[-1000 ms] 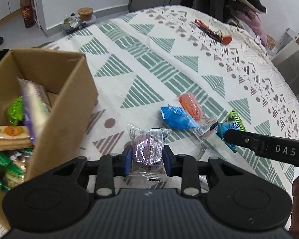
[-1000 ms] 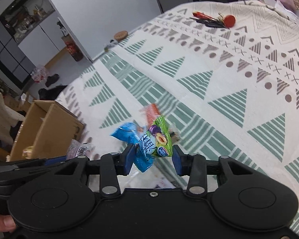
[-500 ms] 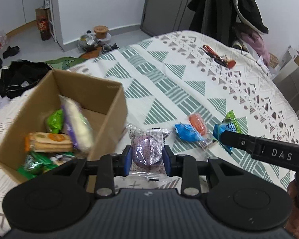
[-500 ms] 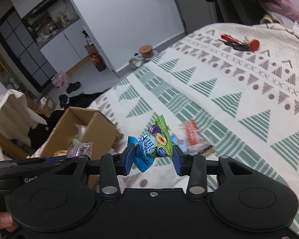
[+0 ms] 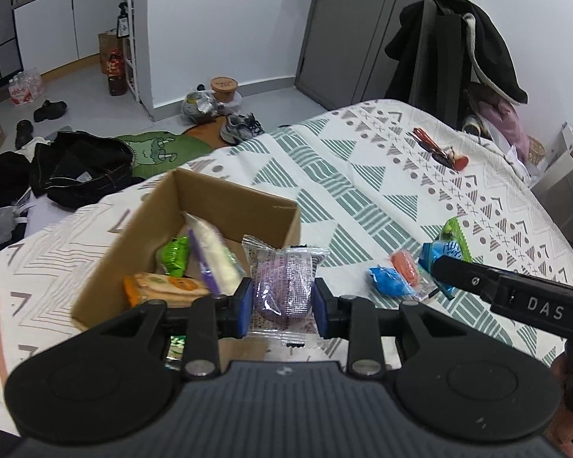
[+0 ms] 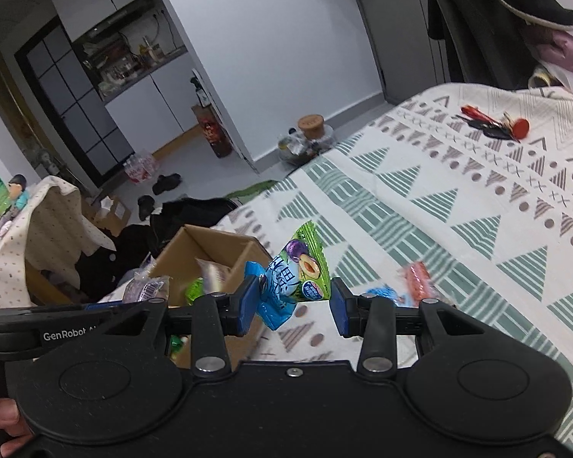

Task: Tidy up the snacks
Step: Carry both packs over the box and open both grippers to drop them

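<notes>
Red keys (image 5: 441, 152) lie on the patterned bedspread (image 5: 363, 175), dark clothes (image 5: 80, 168) and sneakers (image 5: 240, 129) on the floor

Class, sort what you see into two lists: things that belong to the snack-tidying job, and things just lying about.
Belongs to the job:
cardboard box
purple snack packet
green-and-blue plum snack packet
blue wrapper
orange wrapper

Just lying about:
keys
shoes
dark clothes

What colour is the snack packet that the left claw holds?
Clear wrapper with a purple snack inside; it shows best in the left wrist view.
</notes>
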